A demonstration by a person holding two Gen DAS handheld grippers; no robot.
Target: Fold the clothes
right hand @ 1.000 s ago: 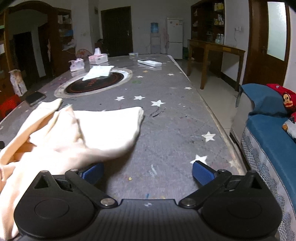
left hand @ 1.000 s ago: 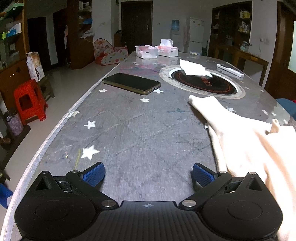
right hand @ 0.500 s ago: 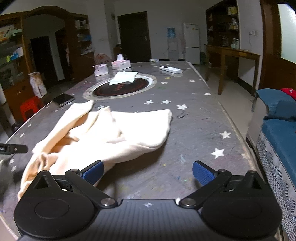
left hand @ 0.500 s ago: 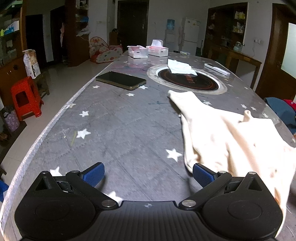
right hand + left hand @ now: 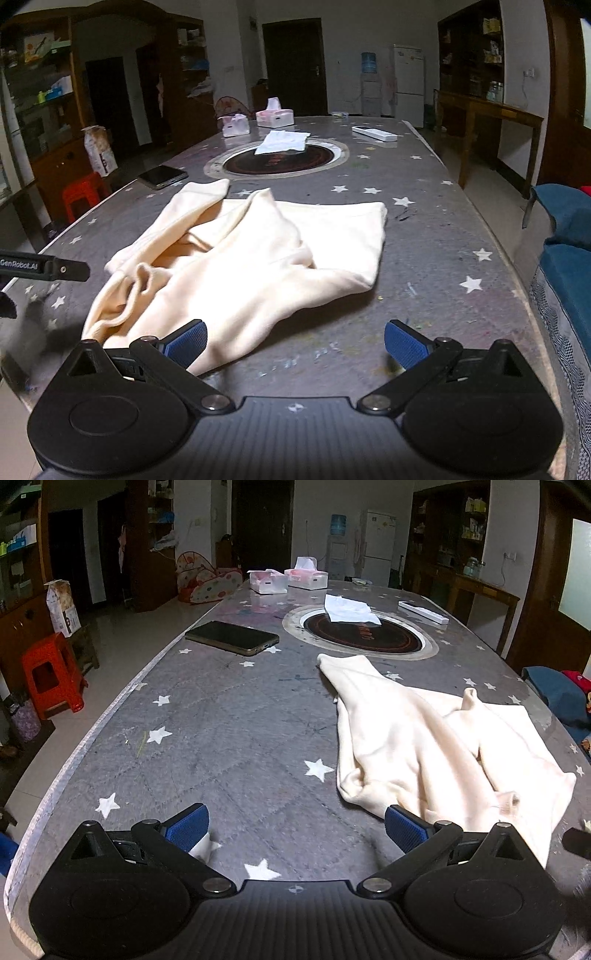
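A cream garment [image 5: 424, 746] [image 5: 251, 258] lies crumpled on the grey star-patterned table [image 5: 229, 731] [image 5: 436, 258], one sleeve stretched toward the round hotplate. My left gripper [image 5: 295, 829] is open above the table's near end, with the garment's hem just beyond its right finger. My right gripper [image 5: 293, 341] is open too, its left finger at the garment's near edge, nothing between the pads. The left gripper's tip shows at the left edge of the right wrist view.
A phone [image 5: 232, 637] lies at the table's left. The round hotplate [image 5: 364, 637] carries a white cloth [image 5: 349, 609]. Two tissue boxes [image 5: 288, 579] and a white remote [image 5: 423, 612] stand farther back. A red stool [image 5: 50, 675] is left of the table, a blue sofa [image 5: 569, 251] right.
Both grippers have drawn back and risen from the garment, so more of it shows. It lies released on the table; both grippers stay open.
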